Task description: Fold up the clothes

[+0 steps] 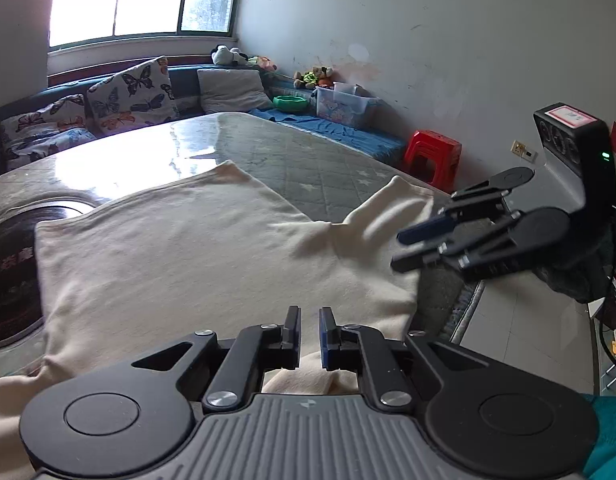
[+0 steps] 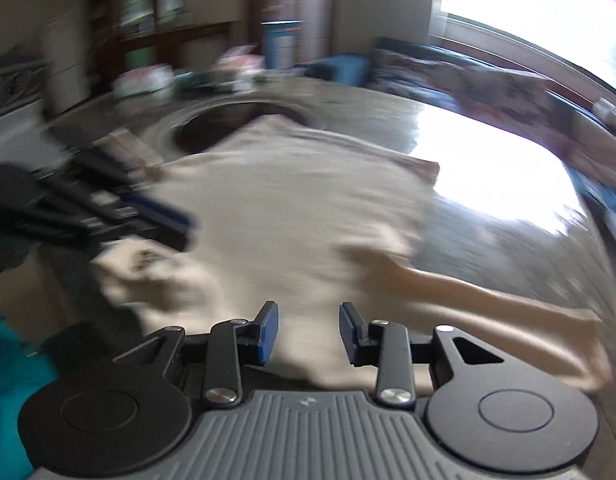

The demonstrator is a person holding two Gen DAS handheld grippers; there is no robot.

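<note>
Jaws first: the left gripper [image 1: 309,338] has its jaws nearly together with only a slim gap, and no cloth is visibly pinched between the pads, though cream fabric bunches right under them. On the right gripper [image 2: 308,334] they're clearly apart with nothing between them, just hanging over the cloth.

Now big to small. The tabletop [image 1: 276,148] is a glossy grey marbled slab catching window glare, with a dark round inset [image 1: 8,272] at about 9 o'clock in the left wrist view. Spread over it is the cream garment [image 1: 196,252], lying mostly flat and filling the middle of both views. One sleeve [image 1: 387,204] sticks out toward 2 o'clock in the left view; in the right view it trails toward 4 o'clock, pretty blurred. The near edge of the garment droops off the table edge toward the person.

Behind the table there's a sofa with butterfly cushions [image 1: 132,96] around 11 o'clock, and a red stool [image 1: 431,156] at 2 o'clock.
</note>
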